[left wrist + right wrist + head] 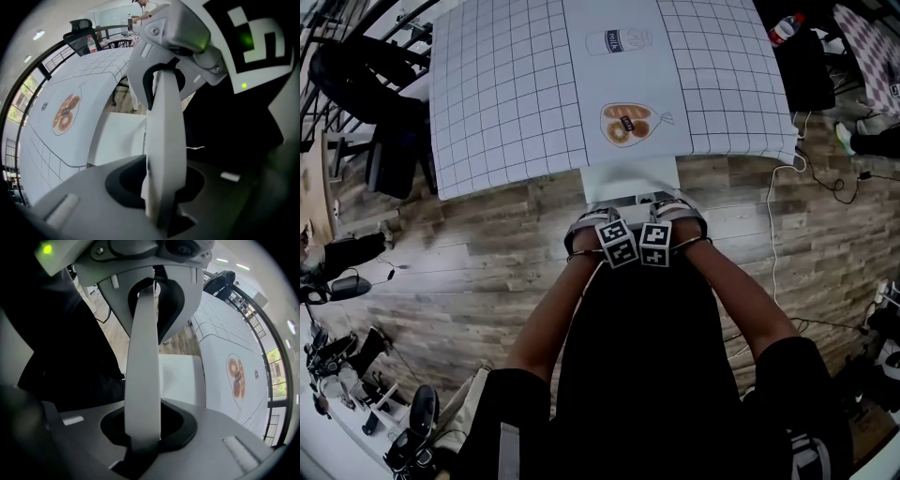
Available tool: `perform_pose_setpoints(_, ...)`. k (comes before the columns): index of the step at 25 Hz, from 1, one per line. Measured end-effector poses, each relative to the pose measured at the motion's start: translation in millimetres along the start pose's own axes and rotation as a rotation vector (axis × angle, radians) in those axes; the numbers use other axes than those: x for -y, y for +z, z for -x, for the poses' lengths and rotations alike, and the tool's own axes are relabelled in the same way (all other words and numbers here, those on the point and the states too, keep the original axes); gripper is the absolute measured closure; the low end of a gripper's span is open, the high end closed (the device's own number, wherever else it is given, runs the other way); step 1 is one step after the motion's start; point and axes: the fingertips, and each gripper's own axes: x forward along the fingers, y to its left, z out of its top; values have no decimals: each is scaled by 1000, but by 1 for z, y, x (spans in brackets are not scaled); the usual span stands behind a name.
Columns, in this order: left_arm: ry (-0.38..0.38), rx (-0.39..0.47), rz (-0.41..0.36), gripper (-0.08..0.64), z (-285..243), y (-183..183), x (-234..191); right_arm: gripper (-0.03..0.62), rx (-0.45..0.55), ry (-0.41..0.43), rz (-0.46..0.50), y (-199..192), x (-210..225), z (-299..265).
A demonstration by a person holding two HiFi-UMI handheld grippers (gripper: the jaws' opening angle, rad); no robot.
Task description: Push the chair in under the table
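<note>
The white chair (628, 178) stands at the near edge of the table (506, 94), its seat partly under the gridded cloth. Both grippers point down side by side on the top of its backrest. My left gripper (602, 219) is shut on the white backrest rail (161, 136), and my right gripper (671, 216) is shut on the same rail (143, 371) just beside it. In the left gripper view the seat (119, 136) and the table (56, 145) lie to the left. In the right gripper view the seat (180, 380) and the table (225, 343) lie to the right. The fingertips are hidden under the marker cubes in the head view.
A black office chair (356, 66) stands at the table's far left corner. A white cable (773, 216) and black cables (834, 183) lie on the wooden floor at the right. Shoes and small objects (356, 375) crowd the lower left. A bottle (783, 28) stands past the table's far right corner.
</note>
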Motion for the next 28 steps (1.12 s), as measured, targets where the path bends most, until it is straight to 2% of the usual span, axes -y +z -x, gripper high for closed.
perform_pose_setpoints(28, -35, -26, 4, 462, 3, 10, -83, 517, 9, 2, 22, -7, 85, -6)
